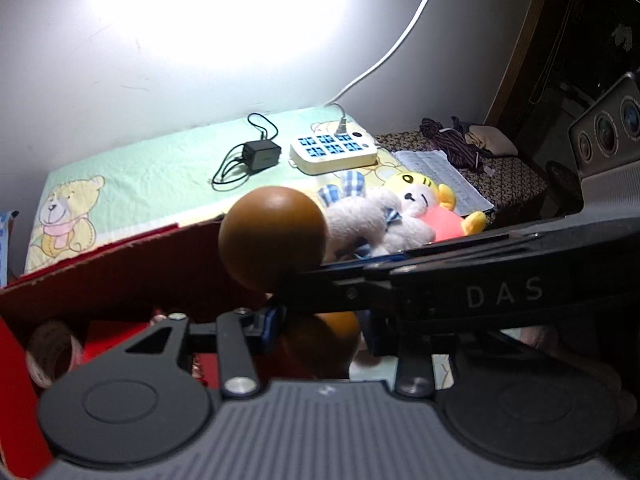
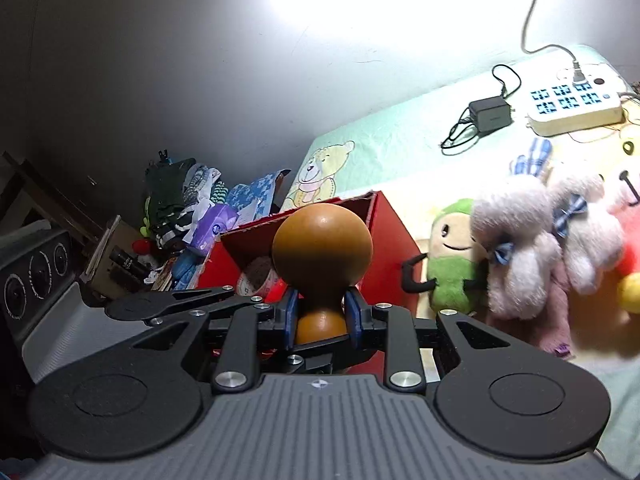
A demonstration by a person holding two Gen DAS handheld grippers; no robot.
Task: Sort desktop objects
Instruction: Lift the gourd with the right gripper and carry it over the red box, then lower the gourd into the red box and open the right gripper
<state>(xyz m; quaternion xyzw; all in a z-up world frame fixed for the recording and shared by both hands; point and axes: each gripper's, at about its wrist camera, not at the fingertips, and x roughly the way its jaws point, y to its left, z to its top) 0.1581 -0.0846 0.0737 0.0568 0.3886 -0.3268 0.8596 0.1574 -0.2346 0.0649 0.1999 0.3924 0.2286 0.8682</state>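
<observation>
The right gripper (image 2: 322,322) is clamped on the narrow waist of a brown wooden gourd-shaped piece (image 2: 322,246), its blue pads (image 2: 354,312) pressing in from both sides. The piece's big round head stands up clear of the fingers, and its smaller bulb sits down between them. It hangs above the near rim of the open red cardboard box (image 2: 386,236). Inside that box a roll of patterned tape (image 2: 258,276) lies against the bottom.

From the left wrist view, the same wooden piece (image 1: 272,238) appears with the right gripper's black arm (image 1: 460,280) crossing in front. The left gripper (image 1: 320,332) sits low around the piece's lower bulb; its fingers are mostly hidden behind that arm, so I cannot tell whether they are clenched on it or merely beside it.

The box's far cardboard flap (image 1: 120,268) rises as a long raw edge between the grippers and the open stretch of the green bear-print cloth (image 1: 152,172), which is the freest room here. At the back of it lie a black adapter (image 1: 262,156) with its coiled cord and a white power strip (image 1: 334,152). To the right, the box wall almost touches a green plush (image 2: 454,264), with a white plush rabbit (image 2: 520,240) and a yellow-and-pink plush (image 1: 436,208) packed tight beside it. Left of the box, a heap of clothes and packets (image 2: 192,208) crowds the table edge.
</observation>
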